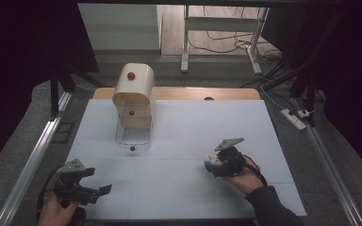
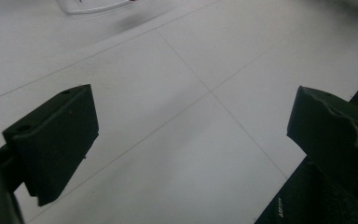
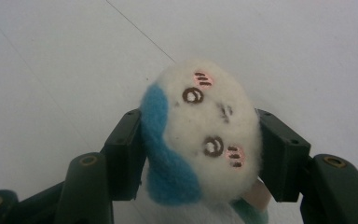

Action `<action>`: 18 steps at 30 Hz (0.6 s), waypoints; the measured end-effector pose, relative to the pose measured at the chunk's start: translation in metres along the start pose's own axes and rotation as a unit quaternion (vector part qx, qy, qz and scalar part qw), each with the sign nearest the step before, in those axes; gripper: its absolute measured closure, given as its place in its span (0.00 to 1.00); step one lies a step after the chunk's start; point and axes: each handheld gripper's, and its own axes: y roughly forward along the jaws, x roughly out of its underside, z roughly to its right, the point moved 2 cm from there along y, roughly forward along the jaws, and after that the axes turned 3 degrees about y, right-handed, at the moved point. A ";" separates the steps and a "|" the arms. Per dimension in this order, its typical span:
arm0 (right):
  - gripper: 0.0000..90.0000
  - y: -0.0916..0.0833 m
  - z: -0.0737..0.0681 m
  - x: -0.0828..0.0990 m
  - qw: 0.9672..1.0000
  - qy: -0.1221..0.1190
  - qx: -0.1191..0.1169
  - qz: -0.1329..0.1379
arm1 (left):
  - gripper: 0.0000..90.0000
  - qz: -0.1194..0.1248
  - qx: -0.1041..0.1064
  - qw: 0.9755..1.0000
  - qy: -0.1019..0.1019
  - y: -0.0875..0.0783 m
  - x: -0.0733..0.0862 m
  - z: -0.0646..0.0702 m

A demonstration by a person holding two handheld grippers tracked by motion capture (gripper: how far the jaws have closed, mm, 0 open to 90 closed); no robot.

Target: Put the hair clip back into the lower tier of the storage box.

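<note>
My right gripper (image 1: 213, 164) is shut on a small white plush toy (image 3: 205, 135) with a blue patch and an embroidered face; both black jaws press on its sides. In the high view the plush toy (image 1: 211, 162) sits at the gripper's tip, just above the white table (image 1: 179, 136) at the right. My left gripper (image 1: 94, 181) rests near the front left edge, jaws wide apart, with nothing between its fingers (image 2: 56, 140). A cream drawer cabinet (image 1: 133, 96) with red knobs stands at the back left; its lowest clear drawer (image 1: 132, 136) is pulled out toward me.
The table's front edge (image 2: 279, 196) runs close beside my left gripper's right jaw. A wooden strip (image 1: 207, 93) borders the far side. Metal rails (image 1: 28, 165) flank the table, and a power strip (image 1: 294, 117) lies on the floor at the right.
</note>
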 end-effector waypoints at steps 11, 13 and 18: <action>0.44 0.003 -0.009 -0.016 1.000 -0.011 -0.022 0.016 | 0.02 -0.001 0.000 1.000 -0.002 0.000 0.000 0.000; 0.44 0.004 -0.011 -0.019 0.999 -0.013 -0.026 0.018 | 0.02 -0.001 0.000 1.000 -0.002 0.000 0.000 0.000; 0.44 0.009 -0.017 -0.028 0.999 -0.022 -0.034 0.020 | 0.02 -0.001 0.000 1.000 -0.003 0.000 0.000 -0.001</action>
